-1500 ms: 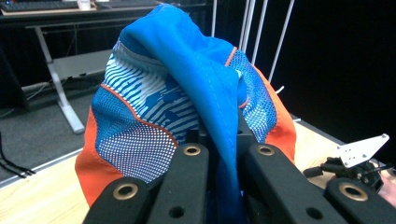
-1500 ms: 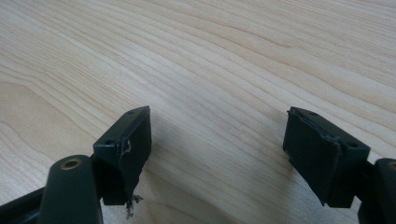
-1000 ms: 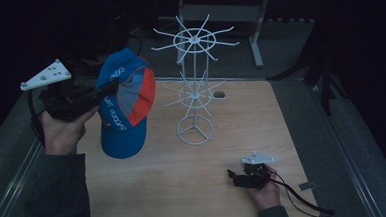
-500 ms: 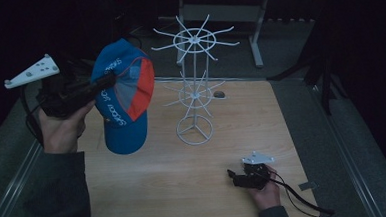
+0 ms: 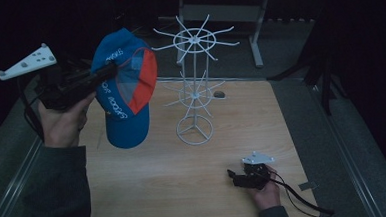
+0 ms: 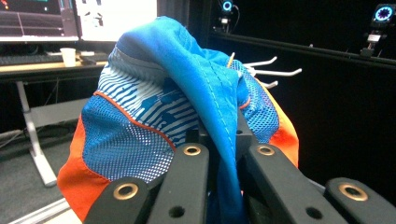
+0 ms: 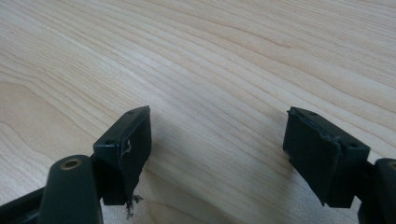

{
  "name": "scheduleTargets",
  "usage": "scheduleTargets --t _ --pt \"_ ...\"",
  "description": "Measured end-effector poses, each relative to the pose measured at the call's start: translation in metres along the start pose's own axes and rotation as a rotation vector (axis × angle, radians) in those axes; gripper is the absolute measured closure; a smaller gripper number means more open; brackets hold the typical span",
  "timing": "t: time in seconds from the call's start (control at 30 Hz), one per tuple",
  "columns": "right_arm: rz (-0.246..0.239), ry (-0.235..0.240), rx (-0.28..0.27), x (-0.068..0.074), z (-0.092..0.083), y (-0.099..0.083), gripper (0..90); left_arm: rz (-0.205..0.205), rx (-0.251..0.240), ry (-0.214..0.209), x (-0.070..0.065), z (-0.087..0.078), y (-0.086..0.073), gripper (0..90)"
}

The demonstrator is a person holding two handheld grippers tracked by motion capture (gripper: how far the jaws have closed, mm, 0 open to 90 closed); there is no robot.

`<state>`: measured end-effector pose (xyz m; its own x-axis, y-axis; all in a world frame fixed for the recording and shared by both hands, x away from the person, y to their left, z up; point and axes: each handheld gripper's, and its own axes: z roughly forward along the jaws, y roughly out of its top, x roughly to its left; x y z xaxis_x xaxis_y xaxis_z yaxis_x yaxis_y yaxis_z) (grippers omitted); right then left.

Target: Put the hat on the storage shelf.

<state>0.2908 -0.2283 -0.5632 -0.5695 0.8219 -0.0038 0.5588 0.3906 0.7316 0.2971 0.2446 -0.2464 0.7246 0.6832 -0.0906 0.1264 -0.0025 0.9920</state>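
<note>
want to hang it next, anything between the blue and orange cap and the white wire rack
Nothing visible: the blue and orange mesh cap, clamped in the left gripper, hangs in open air just left of the white wire rack.

a blue and orange mesh cap hangs in the air left of the white wire rack.

1. Your left hand is raised high over the table's left edge, holding the left gripper pointed to the right.
2. Its jaws are clamped together on a fold of the blue cap.
3. Your right hand rests low at the near right.
4. The right gripper points left, jaws spread wide apart, gripping nothing.
</note>
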Motion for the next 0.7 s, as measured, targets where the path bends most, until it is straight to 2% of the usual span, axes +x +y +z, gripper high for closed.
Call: scheduleTargets --t 0.23,0.33,0.4,0.5,0.6,0.67,0.7 --pt "0.000 0.000 0.000 0.000 0.000 0.000 23.5 0.010 -0.006 -0.027 -0.004 0.009 0.001 89.6" --pt "0.000 0.000 0.000 0.000 0.000 0.000 23.5 0.020 0.009 -0.059 -0.005 0.016 -0.003 89.6" --pt "-0.001 0.000 0.000 0.000 0.000 0.000 23.5 0.030 0.057 -0.083 -0.006 0.024 -0.007 89.6" --pt "0.000 0.000 0.000 0.000 0.000 0.000 23.5 0.072 0.151 -0.066 -0.008 0.036 -0.016 89.5" --pt "0.000 0.000 0.000 0.000 0.000 0.000 23.5 0.071 0.182 -0.061 -0.005 0.040 -0.023 89.2" --pt "-0.001 0.000 0.000 0.000 0.000 0.000 23.5 0.058 0.230 -0.050 0.001 0.043 -0.030 88.9" --pt "-0.001 0.000 0.000 0.000 0.000 0.000 23.5 0.058 0.230 -0.050 0.001 0.043 -0.030 88.8"
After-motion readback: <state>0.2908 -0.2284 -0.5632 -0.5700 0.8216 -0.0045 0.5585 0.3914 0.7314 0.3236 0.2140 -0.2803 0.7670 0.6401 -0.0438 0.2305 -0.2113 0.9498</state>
